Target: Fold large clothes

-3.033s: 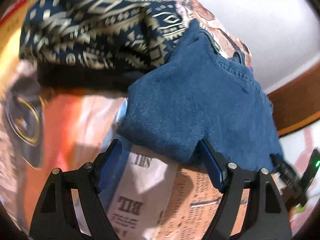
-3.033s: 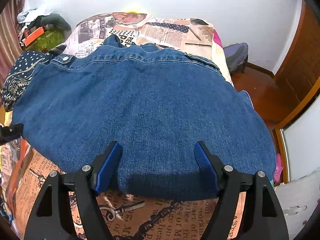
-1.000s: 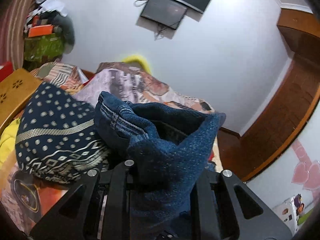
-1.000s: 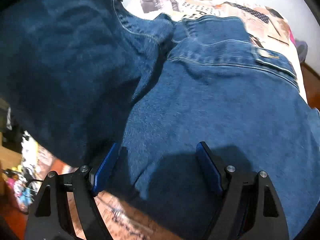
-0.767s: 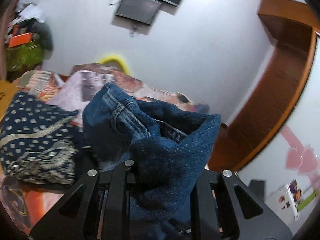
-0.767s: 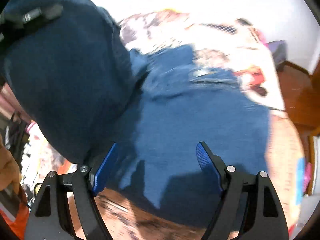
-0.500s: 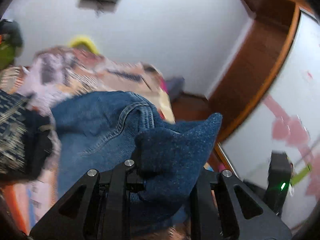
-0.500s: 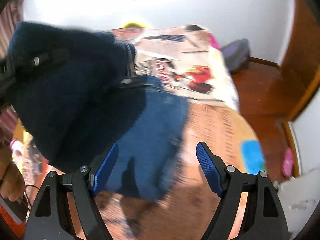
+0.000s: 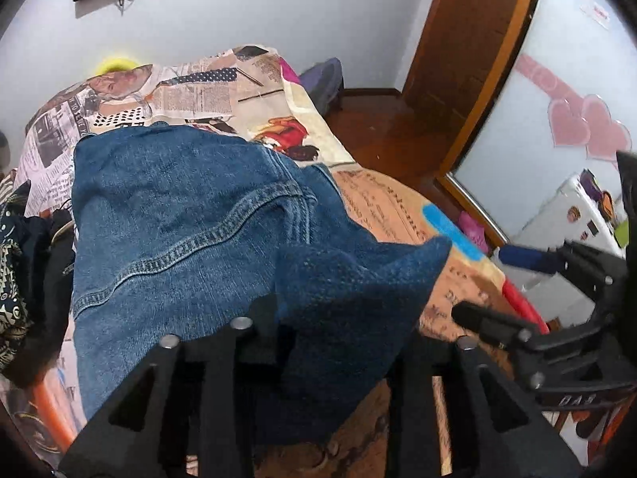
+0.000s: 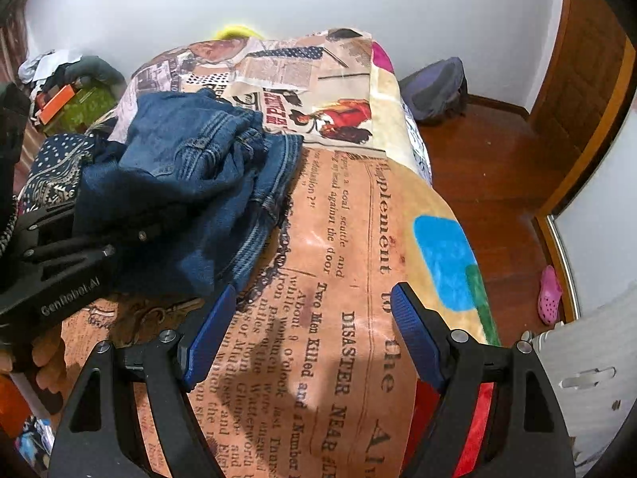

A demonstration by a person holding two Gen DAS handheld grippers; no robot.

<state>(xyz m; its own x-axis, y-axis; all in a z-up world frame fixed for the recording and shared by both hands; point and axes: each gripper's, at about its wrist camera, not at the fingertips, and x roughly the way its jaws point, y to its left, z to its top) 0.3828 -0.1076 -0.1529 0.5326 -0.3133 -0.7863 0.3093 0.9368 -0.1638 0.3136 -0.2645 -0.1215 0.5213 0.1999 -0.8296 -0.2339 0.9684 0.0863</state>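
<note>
Blue denim garment [image 9: 179, 215], stitched seams, bunched lengthwise along the bed's [image 10: 358, 263] left edge; my left gripper [image 9: 318, 338] clenches its corner, my right gripper [image 10: 310, 326] released.

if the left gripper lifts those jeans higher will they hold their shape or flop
Probably flop: the jeans already drape and bunch from the left gripper. Thick denim with stitched seams likely feels heavy, holding soft folds. On the printed blanket they would likely drag, not slide.

Even, bright indoor light from above. Soft shadow of the right gripper [image 10: 306, 342] falls on the bedspread [image 10: 358, 239]. Strong fisheye bending, black corners. Denim [image 9: 350, 298] nearest the left lens slightly soft.
</note>
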